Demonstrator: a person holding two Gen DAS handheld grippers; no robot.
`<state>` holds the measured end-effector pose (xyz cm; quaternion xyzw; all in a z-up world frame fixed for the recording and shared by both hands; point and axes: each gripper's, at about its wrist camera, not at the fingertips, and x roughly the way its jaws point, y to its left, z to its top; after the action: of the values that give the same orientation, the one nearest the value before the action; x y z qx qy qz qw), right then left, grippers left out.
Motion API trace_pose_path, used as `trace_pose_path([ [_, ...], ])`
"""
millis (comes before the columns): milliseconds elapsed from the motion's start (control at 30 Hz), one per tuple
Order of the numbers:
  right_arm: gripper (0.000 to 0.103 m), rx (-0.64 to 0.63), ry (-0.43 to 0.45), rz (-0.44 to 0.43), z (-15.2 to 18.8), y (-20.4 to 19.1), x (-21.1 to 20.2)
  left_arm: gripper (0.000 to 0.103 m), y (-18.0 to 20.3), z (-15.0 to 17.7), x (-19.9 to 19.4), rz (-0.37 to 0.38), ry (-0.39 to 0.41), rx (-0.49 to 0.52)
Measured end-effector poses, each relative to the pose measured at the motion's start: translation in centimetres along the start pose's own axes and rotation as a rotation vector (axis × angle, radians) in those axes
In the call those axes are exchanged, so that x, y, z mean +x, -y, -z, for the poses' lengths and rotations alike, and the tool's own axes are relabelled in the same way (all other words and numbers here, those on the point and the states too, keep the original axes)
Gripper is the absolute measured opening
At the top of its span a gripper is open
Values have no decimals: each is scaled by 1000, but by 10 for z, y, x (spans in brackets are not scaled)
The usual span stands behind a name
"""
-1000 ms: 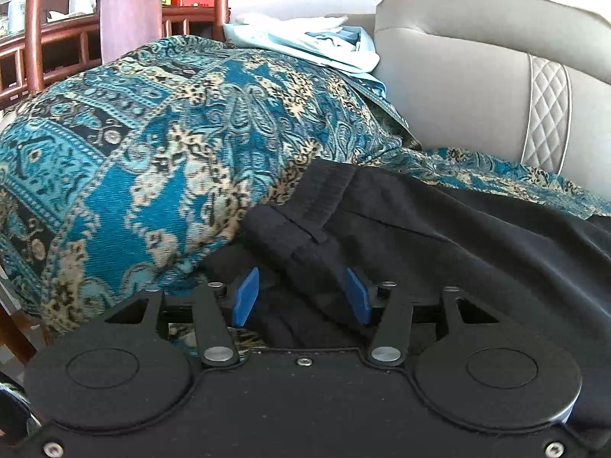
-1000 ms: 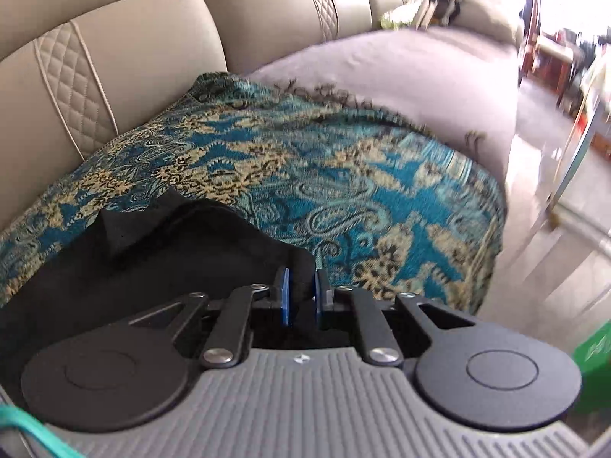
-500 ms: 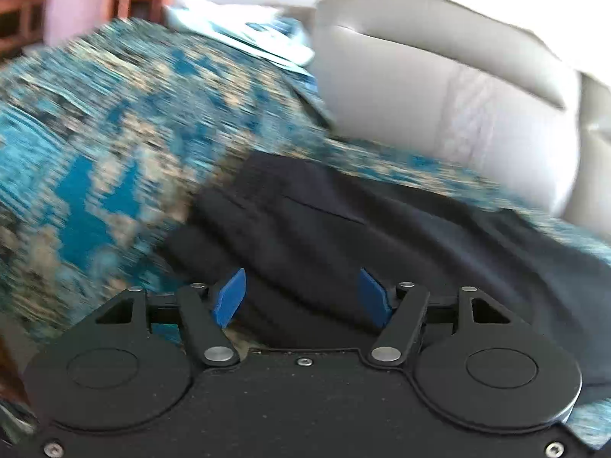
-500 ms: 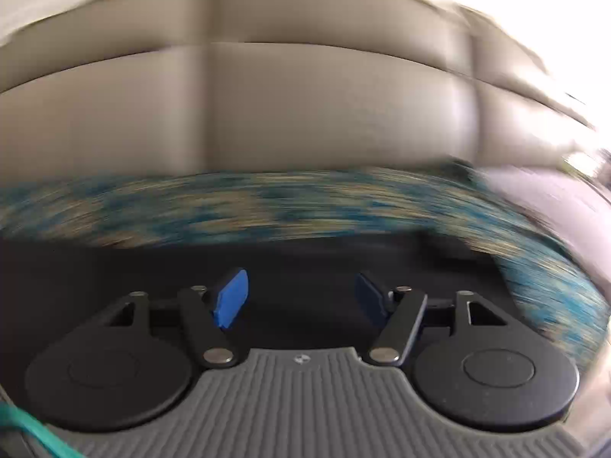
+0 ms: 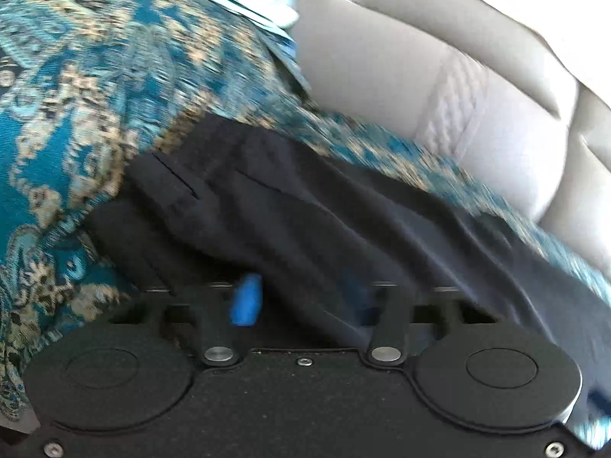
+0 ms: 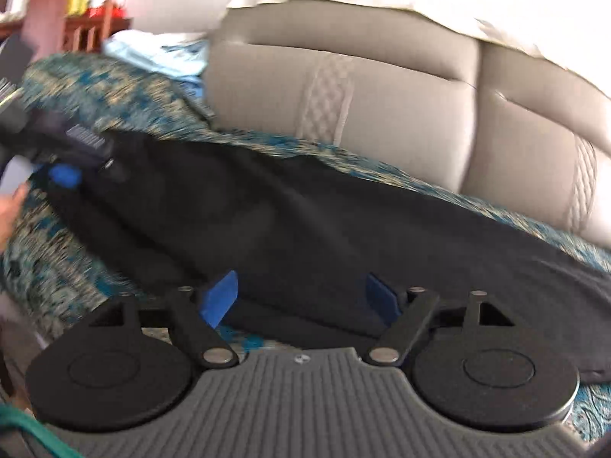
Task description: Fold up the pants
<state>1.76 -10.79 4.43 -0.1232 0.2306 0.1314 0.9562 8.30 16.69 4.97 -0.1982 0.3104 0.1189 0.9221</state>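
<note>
The left gripper (image 5: 301, 297) has just been closing its jaws, and they now stand narrow with a fold of the black pants (image 5: 305, 213) bunched between them; the blue pad at nine o'clock shows clearly, the opposite pad is sunk in dark cloth, and blur makes it impossible to tell whether the pads actually press on the fabric. The right gripper (image 6: 301, 297) has just been opening its jaws, which now stand wide apart, the blue pads at either side with the near hem of the pants lying between them, untouched by either pad. The pants stretch in a long dark band across the patterned teal throw (image 6: 49, 267), running from about ten o'clock in the right wrist view down to four o'clock. In that same view the left gripper appears at the ten o'clock end of the garment, one blue pad against the cloth, with part of a hand (image 6: 9, 206) at nine o'clock beside it. Behind the throw, from twelve to three o'clock, rises the beige sofa back (image 6: 401, 95) with its quilted strips. At eleven o'clock pale blue clothing (image 6: 152, 57) lies heaped on the throw, and wooden furniture (image 6: 91, 30) stands beyond it.
</note>
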Motion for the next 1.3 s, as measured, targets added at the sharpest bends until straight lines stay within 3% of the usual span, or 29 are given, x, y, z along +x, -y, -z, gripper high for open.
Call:
trace_pose_path([
  [33,85,-7,0,-1,-1,-9,-1,13,-2,-2,2,-16,6,-15],
  [100,85,-1,-6,-3,-4,-17,2,10,-10,-5,2,4,11,-69],
  [267,85,-12,-6,-13,-11,-34,16,9,-15,-11,-10,33,72,-108],
  [400,85,-90,14,-51,-14,-56,29,8,-13,-16,-21,59,125,-108],
  [600,84,-82,49,35,-21,-67,42,8,-14,-18,-34,77,164,-128],
  [667,73,-77,51,58,-23,-66,47,9,-16,-16,-36,72,172,-136],
  [733,41,-75,37,66,-23,-64,51,10,-20,-14,-36,57,164,-148],
  [800,23,-68,25,50,-24,-64,53,18,-24,-12,-31,31,142,-164],
  [833,22,-70,25,45,-24,-66,53,23,-27,-12,-28,21,127,-183],
  [900,17,-86,35,51,-25,-71,52,50,-35,-13,-21,16,105,-232],
  [1033,13,-87,49,55,-25,-73,51,55,-55,-22,-2,-12,68,-352],
  [1200,11,-107,90,57,-28,-75,39,49,-73,-28,10,-26,69,-468],
  [1233,11,-115,96,55,-29,-76,37,42,-73,-28,11,-40,75,-469],
  [1300,10,-133,105,53,-28,-79,33,13,-70,-28,11,-95,87,-451],
])
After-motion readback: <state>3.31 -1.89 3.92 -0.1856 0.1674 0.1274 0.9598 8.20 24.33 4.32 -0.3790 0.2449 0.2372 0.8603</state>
